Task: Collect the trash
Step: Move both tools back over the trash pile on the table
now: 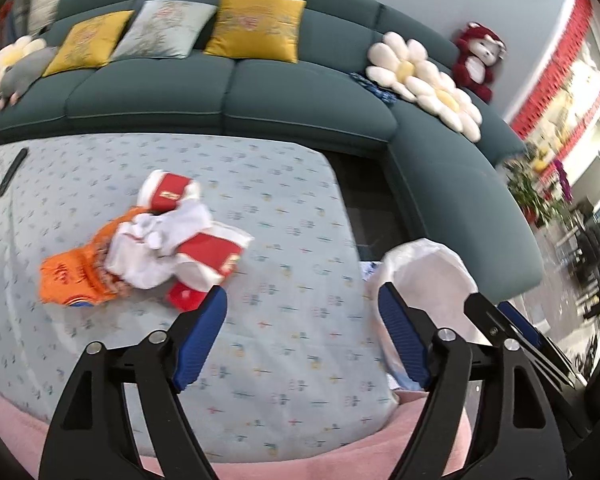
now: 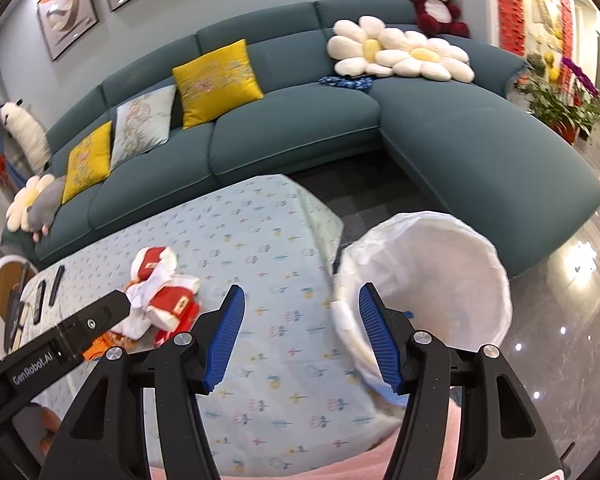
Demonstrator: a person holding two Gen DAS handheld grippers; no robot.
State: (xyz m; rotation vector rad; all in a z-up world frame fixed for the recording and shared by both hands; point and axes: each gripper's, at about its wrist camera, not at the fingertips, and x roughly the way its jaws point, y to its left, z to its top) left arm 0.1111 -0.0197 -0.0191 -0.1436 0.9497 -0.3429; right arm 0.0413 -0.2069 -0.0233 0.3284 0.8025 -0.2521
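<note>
In the left wrist view, the left tongs [image 1: 302,334] stand wide apart at the bottom of the frame, blue pads facing each other with only the patterned cloth of the table [image 1: 284,208] between them; they grip nothing. The trash pile [image 1: 148,244] lies on the table at centre left: an orange wrapper [image 1: 76,272], crumpled white paper [image 1: 156,240] and red-and-white packets [image 1: 212,256] heaped together, touching. The left blue pad's tip sits just beside the pile's lower edge. At right of centre, off the table's corner, stands the bin lined with a white bag [image 1: 424,272], its mouth open. Part of the right tongs [image 1: 512,328] shows at lower right, in front of the bin. A teal sofa [image 1: 260,96] with yellow cushions fills the upper frame, and two dark remotes lie at far left.

In the right wrist view, the right tongs [image 2: 302,338] are open too, nothing between the pads. The bin [image 2: 432,276] sits at centre right on the glossy floor, just beside the table's [image 2: 260,240] corner, with the right pad overlapping its near rim. The trash pile [image 2: 160,296] lies at left of centre on the table. The left tongs' [image 2: 120,304] black finger reaches in from the lower left, its tip at the pile; whether it touches is unclear.
</note>
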